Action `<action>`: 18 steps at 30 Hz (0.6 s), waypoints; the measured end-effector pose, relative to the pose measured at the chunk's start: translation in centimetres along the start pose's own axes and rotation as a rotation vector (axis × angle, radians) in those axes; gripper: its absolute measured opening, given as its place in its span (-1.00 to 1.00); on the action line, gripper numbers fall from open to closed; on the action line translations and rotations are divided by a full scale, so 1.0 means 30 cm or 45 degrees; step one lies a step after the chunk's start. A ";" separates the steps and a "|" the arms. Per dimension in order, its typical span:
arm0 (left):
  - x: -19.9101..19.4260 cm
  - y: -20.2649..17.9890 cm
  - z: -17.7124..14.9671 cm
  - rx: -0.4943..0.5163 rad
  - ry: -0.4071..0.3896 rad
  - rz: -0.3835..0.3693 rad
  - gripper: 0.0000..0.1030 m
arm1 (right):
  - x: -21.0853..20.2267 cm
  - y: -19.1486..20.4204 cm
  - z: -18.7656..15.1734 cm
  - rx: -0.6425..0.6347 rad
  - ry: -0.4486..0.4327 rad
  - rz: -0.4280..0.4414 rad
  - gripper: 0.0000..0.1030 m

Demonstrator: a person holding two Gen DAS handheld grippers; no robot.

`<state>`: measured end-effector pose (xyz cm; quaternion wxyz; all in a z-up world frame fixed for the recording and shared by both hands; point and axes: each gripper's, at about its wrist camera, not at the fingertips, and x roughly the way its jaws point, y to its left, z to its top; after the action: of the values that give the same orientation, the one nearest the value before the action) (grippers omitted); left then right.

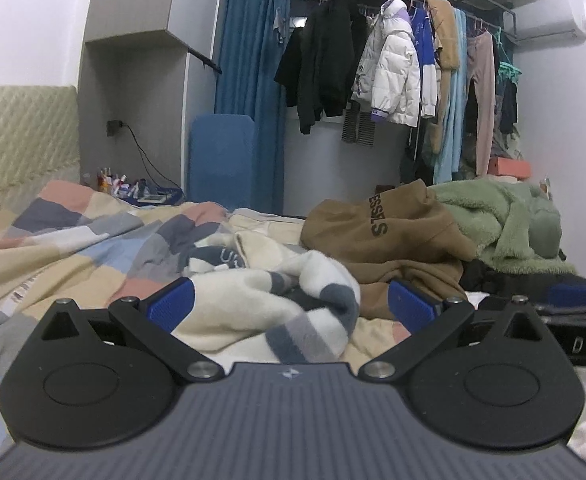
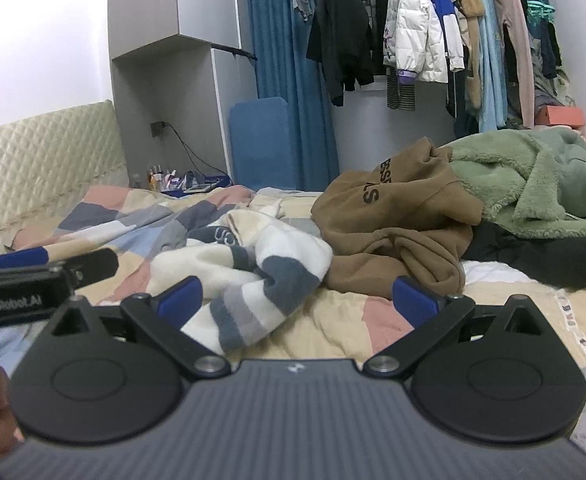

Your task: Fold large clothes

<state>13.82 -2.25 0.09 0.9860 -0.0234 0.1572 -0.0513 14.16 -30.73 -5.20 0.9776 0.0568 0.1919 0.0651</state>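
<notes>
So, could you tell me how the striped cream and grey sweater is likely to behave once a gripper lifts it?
The striped sweater lies crumpled in soft rolls on the bedspread, so it will probably hang limp and sag. Its thick knit looks fairly grippy against the left gripper pads. One pinch would likely leave it trailing.

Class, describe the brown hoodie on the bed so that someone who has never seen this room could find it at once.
Start at the bed with the checked quilt. Near its middle lies a heap of clothes: the brown hoodie sits crumpled between the cream and grey striped sweater and the fluffy green garment. It alone is plain brown and carries dark block lettering.
</notes>
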 end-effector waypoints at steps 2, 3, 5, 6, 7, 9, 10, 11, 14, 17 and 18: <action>0.055 0.017 0.025 -0.003 0.005 0.012 1.00 | 0.040 0.005 0.013 -0.005 0.006 -0.004 1.00; 0.081 0.026 0.037 -0.004 0.005 0.017 1.00 | 0.061 0.007 0.020 -0.003 0.012 -0.004 1.00; 0.140 0.045 0.061 -0.011 0.010 0.029 1.00 | 0.104 0.013 0.029 0.007 0.021 0.004 1.00; 0.168 0.057 0.070 -0.021 0.013 0.032 1.00 | 0.128 0.015 0.033 0.012 0.028 0.005 1.00; 0.202 0.072 0.074 -0.032 0.019 0.031 1.00 | 0.154 0.017 0.036 0.016 0.037 0.008 1.00; 0.293 0.101 0.081 -0.048 0.049 0.035 1.00 | 0.218 0.019 0.038 0.023 0.056 0.026 1.00; 0.333 0.115 0.079 -0.054 0.065 0.049 1.00 | 0.252 0.019 0.037 0.024 0.069 0.034 1.00; 0.382 0.130 0.074 -0.057 0.086 0.066 1.00 | 0.284 0.021 0.035 0.024 0.081 0.038 1.00; 0.523 0.179 0.034 -0.065 0.156 0.090 1.00 | 0.389 0.025 0.014 0.007 0.112 0.070 1.00; 0.655 0.235 -0.025 -0.108 0.225 0.102 1.00 | 0.499 0.032 -0.022 -0.030 0.143 0.087 0.91; 0.699 0.253 -0.046 -0.118 0.247 0.101 1.00 | 0.536 0.031 -0.037 -0.037 0.152 0.093 0.82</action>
<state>33.91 2.97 -8.15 0.9652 -0.0576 0.2551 -0.0069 28.39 -27.31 -12.00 0.9622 0.0456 0.2465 0.1068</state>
